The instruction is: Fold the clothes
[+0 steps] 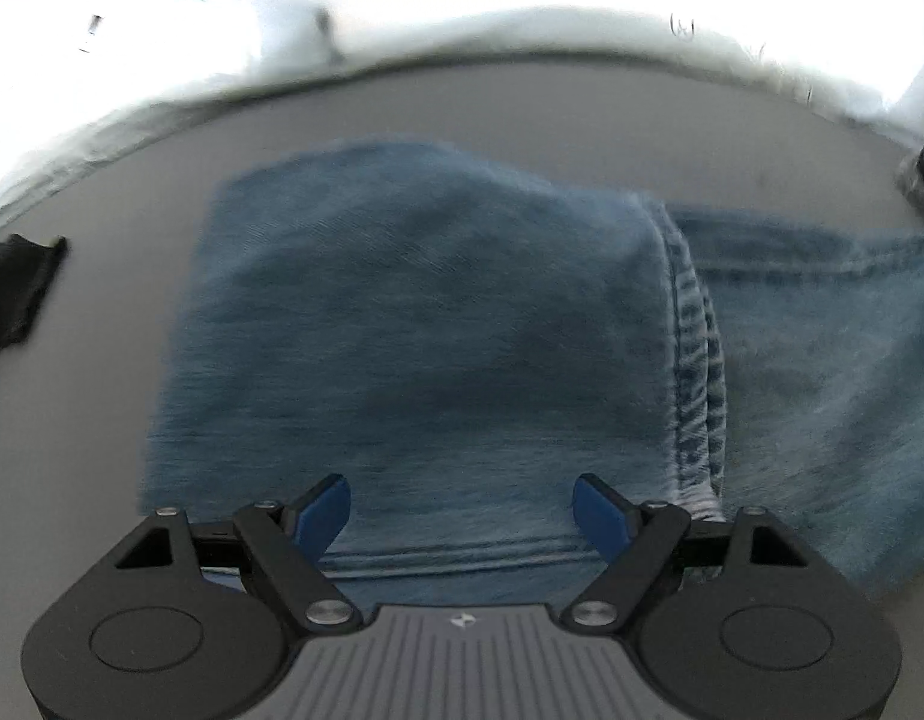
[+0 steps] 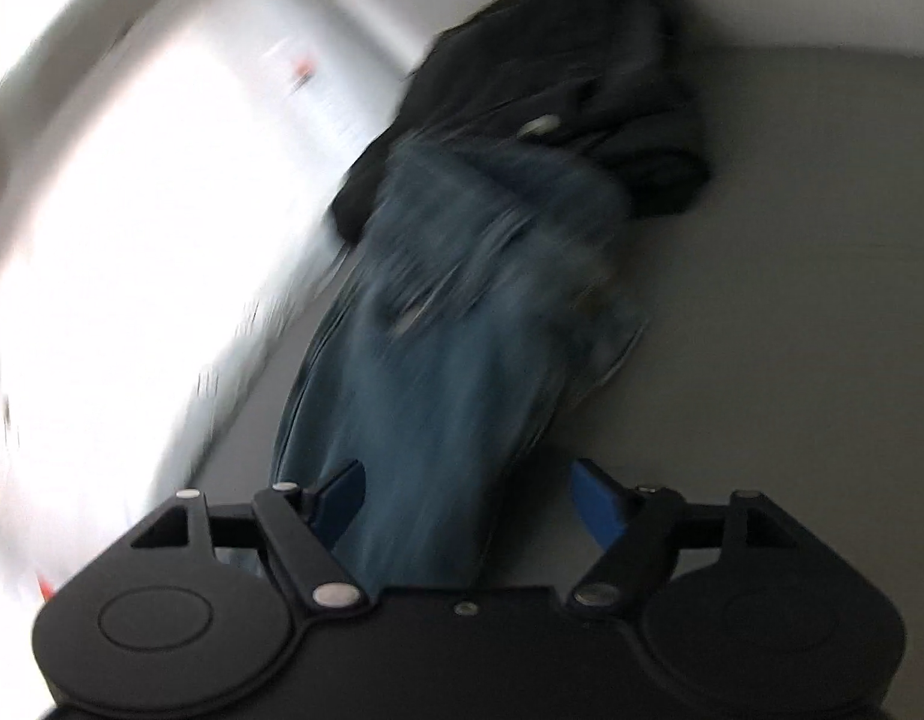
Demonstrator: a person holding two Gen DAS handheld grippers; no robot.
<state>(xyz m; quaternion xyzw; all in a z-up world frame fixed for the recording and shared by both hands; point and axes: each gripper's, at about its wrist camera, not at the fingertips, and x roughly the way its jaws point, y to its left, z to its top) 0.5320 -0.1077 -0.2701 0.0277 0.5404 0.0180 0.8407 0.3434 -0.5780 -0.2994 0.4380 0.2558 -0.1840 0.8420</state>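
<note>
The jeans are lying folded over once on the table, ahead of both wide-open, empty grippers, left and right; more folds are remaining.

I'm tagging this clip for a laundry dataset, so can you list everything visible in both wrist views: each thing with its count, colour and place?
jeans: one pair, blue denim, lying folded over on the table, a hemmed edge on top; the right wrist view shows them stretching away toward the dark pile.
dark clothes: one heap, black, at the far end of the jeans in the right wrist view; number of items cannot be told.
black cloth: one piece, black, at the left edge of the left wrist view.
table: one, grey, under everything.
left gripper: one, black with blue pads, open above the jeans.
right gripper: one, black with blue pads, open over the jeans' near end.
</note>
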